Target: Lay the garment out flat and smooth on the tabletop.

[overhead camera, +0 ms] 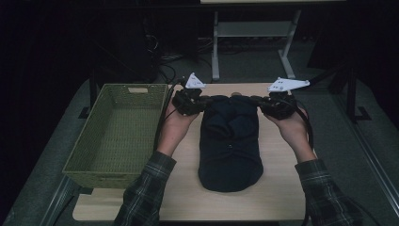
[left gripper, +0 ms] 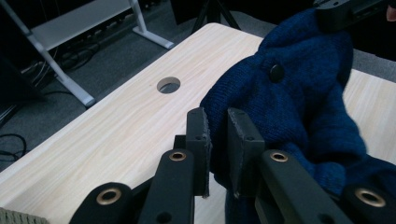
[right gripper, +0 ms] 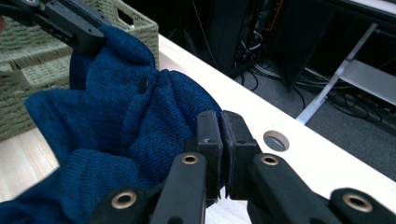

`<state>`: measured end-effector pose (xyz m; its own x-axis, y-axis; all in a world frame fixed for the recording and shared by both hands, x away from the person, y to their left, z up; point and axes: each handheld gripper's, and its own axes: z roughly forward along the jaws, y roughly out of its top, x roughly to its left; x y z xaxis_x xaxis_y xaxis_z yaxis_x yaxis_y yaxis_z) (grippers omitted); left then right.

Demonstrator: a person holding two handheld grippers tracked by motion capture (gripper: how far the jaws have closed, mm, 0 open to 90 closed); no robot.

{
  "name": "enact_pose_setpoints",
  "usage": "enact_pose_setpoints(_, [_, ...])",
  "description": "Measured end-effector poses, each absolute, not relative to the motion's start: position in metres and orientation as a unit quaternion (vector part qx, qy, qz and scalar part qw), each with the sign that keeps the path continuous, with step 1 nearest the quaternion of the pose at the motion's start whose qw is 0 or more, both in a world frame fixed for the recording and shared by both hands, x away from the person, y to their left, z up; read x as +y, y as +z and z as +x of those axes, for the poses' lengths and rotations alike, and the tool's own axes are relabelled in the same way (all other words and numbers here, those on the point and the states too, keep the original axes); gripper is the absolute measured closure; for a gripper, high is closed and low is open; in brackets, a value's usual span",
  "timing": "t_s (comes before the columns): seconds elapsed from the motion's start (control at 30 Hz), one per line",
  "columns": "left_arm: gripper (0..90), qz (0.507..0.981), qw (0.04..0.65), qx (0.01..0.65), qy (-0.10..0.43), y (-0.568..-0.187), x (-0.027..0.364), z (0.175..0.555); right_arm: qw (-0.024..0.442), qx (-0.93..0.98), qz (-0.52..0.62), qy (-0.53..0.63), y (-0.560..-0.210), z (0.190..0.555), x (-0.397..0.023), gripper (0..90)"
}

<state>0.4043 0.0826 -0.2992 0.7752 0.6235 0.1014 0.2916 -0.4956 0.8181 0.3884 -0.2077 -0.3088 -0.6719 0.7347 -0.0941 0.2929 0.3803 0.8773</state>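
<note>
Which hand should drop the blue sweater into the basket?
Probably the left. Left gripper sits right beside the basket; right gripper holds the sweater on the far side.

Both forearms reach forward, well apart, sleeves at the wrists. The left gripper and right gripper point inward toward each other, each with jaws clamped on cloth.

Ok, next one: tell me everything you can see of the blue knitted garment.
The blue knitted garment is dark navy, ribbed wool by its look, with black buttons. It lies lengthwise on the pale wooden table, its far end lifted and bunched. The left gripper and right gripper each pinch a far corner.
</note>
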Motion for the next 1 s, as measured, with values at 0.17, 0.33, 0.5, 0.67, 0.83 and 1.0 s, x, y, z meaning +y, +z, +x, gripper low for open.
enact_pose_setpoints(0.17, [79.2,0.848,0.419,0.27,0.181,-0.319,0.084,0.392,0.232,0.801,0.321,0.449,-0.325,0.376,-0.207,86.1])
enact_pose_setpoints(0.33, [79.1,0.848,0.424,0.272,0.165,-0.333,0.087,0.378,0.22,0.804,0.32,0.45,-0.341,0.362,-0.208,86.1])
enact_pose_setpoints(0.5, [78.9,0.854,0.418,0.269,0.153,-0.34,0.089,0.37,0.212,0.806,0.315,0.453,-0.348,0.349,-0.21,85.9])
enact_pose_setpoints(0.67, [78.9,0.857,0.417,0.268,0.143,-0.348,0.09,0.364,0.206,0.809,0.312,0.453,-0.356,0.339,-0.209,85.9])
enact_pose_setpoints(0.83, [78.9,0.86,0.417,0.265,0.126,-0.353,0.092,0.357,0.191,0.807,0.315,0.461,-0.367,0.33,-0.213,85.9])
enact_pose_setpoints(1.0, [78.9,0.866,0.414,0.257,0.113,-0.361,0.093,0.35,0.178,0.809,0.317,0.463,-0.374,0.321,-0.215,85.8])
